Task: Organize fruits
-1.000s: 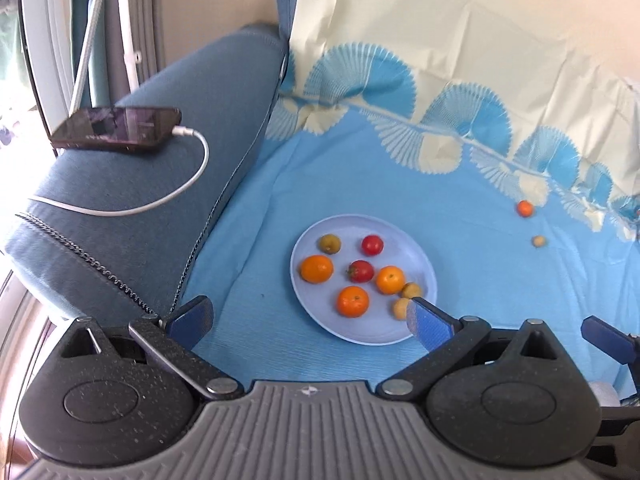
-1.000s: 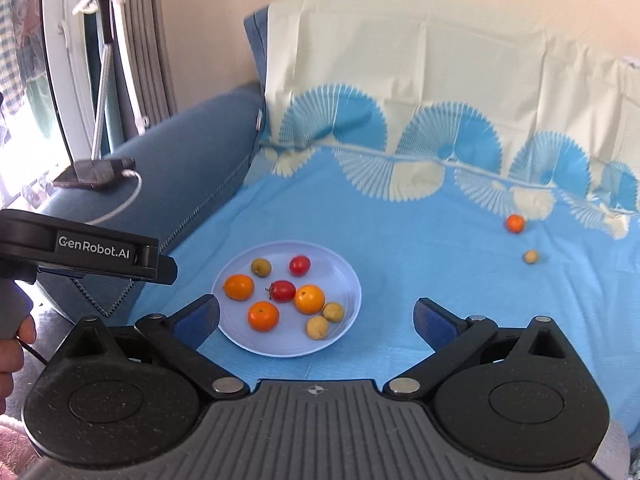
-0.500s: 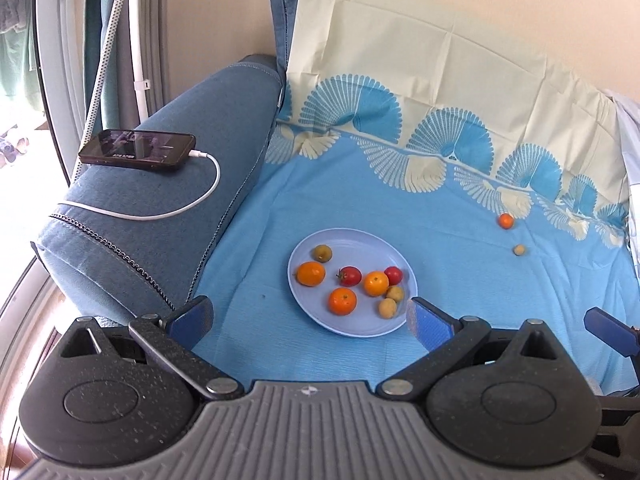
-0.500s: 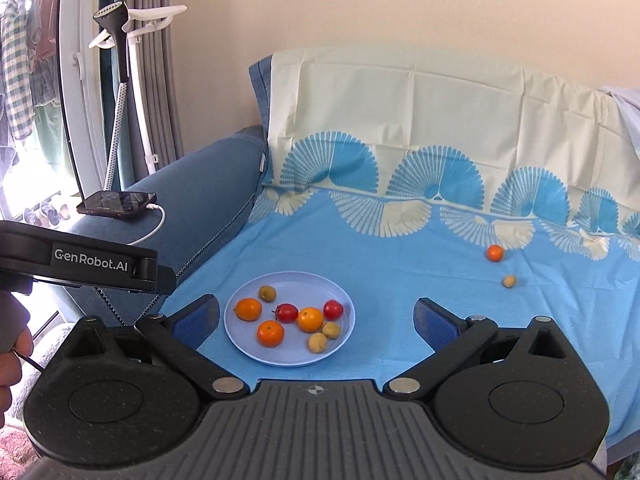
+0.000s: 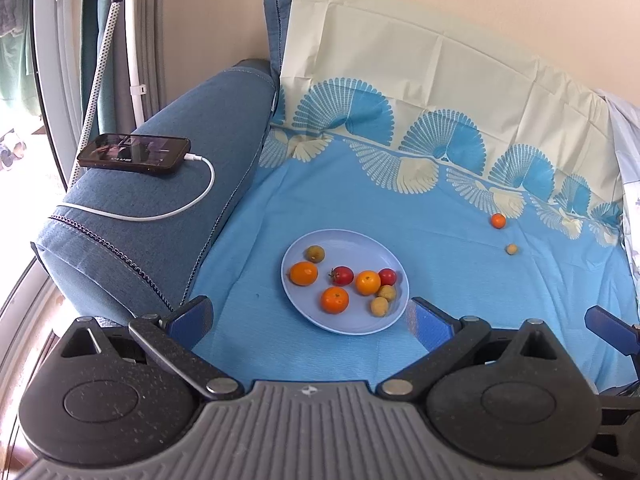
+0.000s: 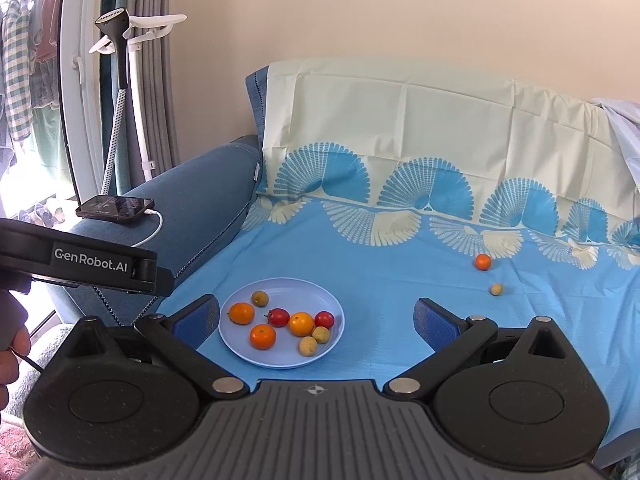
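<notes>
A pale blue plate [image 5: 348, 326] [image 6: 244, 350] lies on the blue sofa cloth and holds several small fruits: oranges, red tomatoes and tan longans. A loose small orange [image 5: 498, 221] [image 6: 483, 262] and a loose longan [image 5: 511, 249] [image 6: 496, 289] lie on the cloth to the far right. My left gripper [image 5: 310, 320] is open and empty, held back from the plate's near edge. My right gripper [image 6: 316, 322] is open and empty, also short of the plate. Its fingertip [image 5: 608, 326] shows at the right of the left wrist view.
A phone [image 5: 134, 154] on a white charging cable [image 5: 160, 214] rests on the blue sofa armrest [image 5: 160, 200] at left. A garment steamer stand [image 6: 124, 80] and curtains stand by the window. The left gripper's body [image 6: 80, 260] fills the left of the right wrist view.
Both grippers have pulled back and up from the plate, so the sofa and fruits look smaller. A red tomato has shifted to the plate's right side, beside an orange.
</notes>
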`<action>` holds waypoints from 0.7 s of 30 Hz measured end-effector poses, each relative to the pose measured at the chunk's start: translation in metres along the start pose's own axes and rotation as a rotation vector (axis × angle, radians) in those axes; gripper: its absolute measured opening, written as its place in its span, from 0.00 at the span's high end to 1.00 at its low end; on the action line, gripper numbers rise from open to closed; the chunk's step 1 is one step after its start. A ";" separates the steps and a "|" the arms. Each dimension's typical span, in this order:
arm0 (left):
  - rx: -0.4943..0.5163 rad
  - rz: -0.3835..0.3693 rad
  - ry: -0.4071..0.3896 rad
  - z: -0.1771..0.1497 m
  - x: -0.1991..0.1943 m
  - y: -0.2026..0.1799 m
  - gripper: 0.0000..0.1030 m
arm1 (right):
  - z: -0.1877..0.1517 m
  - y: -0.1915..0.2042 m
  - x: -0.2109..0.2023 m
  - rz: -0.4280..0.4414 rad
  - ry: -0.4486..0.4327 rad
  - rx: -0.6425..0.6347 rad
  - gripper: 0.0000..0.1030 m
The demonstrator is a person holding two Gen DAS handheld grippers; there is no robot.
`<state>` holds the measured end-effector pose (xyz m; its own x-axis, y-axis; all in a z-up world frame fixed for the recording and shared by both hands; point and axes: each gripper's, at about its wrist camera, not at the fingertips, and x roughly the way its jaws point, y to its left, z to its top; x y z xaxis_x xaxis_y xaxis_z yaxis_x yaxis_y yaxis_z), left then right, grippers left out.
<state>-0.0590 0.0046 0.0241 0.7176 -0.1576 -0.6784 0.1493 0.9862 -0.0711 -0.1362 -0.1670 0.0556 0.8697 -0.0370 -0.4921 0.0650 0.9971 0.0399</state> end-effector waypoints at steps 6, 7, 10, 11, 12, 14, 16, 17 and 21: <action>-0.003 0.001 0.005 0.001 0.002 0.001 0.00 | 0.001 0.001 0.001 0.008 0.006 -0.011 0.01; -0.002 0.001 0.006 0.001 0.002 0.001 0.00 | 0.000 0.001 0.002 0.009 0.007 -0.010 0.01; 0.000 0.001 0.009 0.001 0.003 0.001 0.00 | 0.000 -0.001 0.003 0.008 0.013 -0.006 0.01; 0.001 0.001 0.011 0.001 0.004 0.001 0.00 | 0.000 -0.001 0.003 0.008 0.014 -0.005 0.01; 0.001 0.001 0.013 0.001 0.005 0.001 0.00 | 0.000 -0.002 0.003 0.009 0.016 -0.005 0.01; 0.002 0.002 0.017 0.002 0.008 0.000 0.00 | 0.000 -0.002 0.005 0.010 0.020 -0.007 0.01; 0.006 0.002 0.022 0.001 0.010 0.000 0.00 | 0.000 -0.001 0.007 0.010 0.024 -0.008 0.01; 0.008 0.003 0.026 0.001 0.012 0.000 0.00 | 0.000 -0.001 0.008 0.011 0.027 -0.008 0.01; 0.025 0.009 0.047 0.002 0.023 -0.005 0.00 | -0.001 -0.004 0.015 0.012 0.047 -0.001 0.01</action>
<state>-0.0419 -0.0036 0.0106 0.6865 -0.1461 -0.7123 0.1604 0.9859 -0.0475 -0.1241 -0.1709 0.0467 0.8463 -0.0215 -0.5323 0.0541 0.9975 0.0456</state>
